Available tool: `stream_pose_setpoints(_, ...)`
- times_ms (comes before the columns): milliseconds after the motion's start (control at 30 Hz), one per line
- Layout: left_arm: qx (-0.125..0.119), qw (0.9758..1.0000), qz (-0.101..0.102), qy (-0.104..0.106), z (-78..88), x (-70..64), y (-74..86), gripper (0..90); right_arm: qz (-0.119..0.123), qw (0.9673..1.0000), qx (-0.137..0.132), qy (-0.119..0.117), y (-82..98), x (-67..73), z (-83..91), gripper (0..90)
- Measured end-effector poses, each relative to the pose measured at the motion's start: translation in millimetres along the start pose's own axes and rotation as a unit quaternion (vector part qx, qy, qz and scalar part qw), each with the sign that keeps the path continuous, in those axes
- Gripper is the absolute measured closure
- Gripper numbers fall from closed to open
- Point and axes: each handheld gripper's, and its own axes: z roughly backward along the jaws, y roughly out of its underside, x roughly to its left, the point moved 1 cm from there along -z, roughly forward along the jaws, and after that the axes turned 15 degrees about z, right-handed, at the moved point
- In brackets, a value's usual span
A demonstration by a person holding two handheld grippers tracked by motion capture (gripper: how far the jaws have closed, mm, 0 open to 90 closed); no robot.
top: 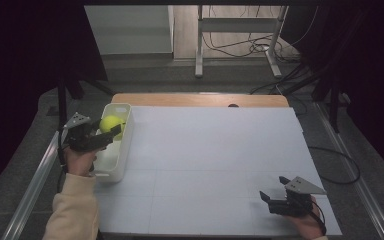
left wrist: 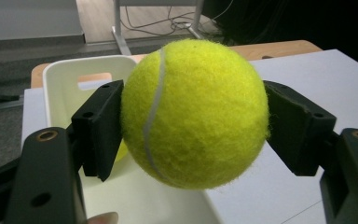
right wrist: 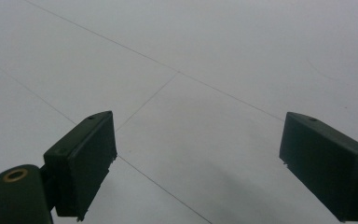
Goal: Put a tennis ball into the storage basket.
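While we are holding the tennis ball (top: 111,123) above the far end of the white bin (top: 111,169), the left tool (top: 114,131) is clamping it from both sides, each black pad pressing on the felt at about the ball's widest part. In the left gripper view the ball (left wrist: 195,113) is sitting between the pads, clear of the bin's floor (left wrist: 144,200), with the bin's cut-out handle (left wrist: 92,77) showing beyond it. We are gripping across the middle, as we judge it, because a round, fuzzy ball would slip out of a hold nearer its top or bottom. We are keeping it over the bin, so that if let go it would land inside the walls and not roll off across the white worktop (top: 205,160).

Well away from the bin, at the near right corner of the worktop, we are resting the right tool (top: 275,189) with its jaws standing wide apart and nothing between them; bare worktop (right wrist: 205,116) is lying ahead of it. It is idling there, we think, out of the left hand's way.
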Motion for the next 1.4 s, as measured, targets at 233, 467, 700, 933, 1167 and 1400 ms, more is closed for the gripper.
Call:
stream_pose_setpoints(233, 0.013, 0.9996, 0.001, -0.024, -4.0, 9.4, 1.4, 26.5, 0.000, 1.0000, 0.001, 0.000, 0.0, 0.1, -0.1, 11.2)
stream_pose_setpoints(467, 0.035, 0.9984, -0.002, -0.044, -9.5, 12.0, 2.7, 26.4, -0.001, 1.0000, 0.001, -0.001, 0.2, -0.1, -0.4, 11.2)
stream_pose_setpoints(700, 0.058, 0.9965, -0.007, -0.060, -13.1, 14.2, 4.0, 26.3, 0.000, 1.0000, 0.001, -0.001, 0.2, 0.0, -0.5, 11.2)
stream_pose_setpoints(933, 0.073, 0.9946, -0.015, -0.072, -15.5, 12.8, 4.6, 26.2, 0.000, 1.0000, 0.001, -0.001, 0.2, 0.0, -0.5, 11.2)
stream_pose_setpoints(1167, 0.078, 0.9937, -0.014, -0.079, -16.3, 13.0, 4.7, 25.9, 0.000, 1.0000, 0.001, -0.001, 0.1, 0.0, -0.4, 11.2)
stream_pose_setpoints(1400, 0.087, 0.9904, -0.012, -0.106, -17.2, 12.2, 3.0, 9.2, 0.000, 1.0000, 0.001, -0.001, 0.1, 0.0, -0.5, 11.2)
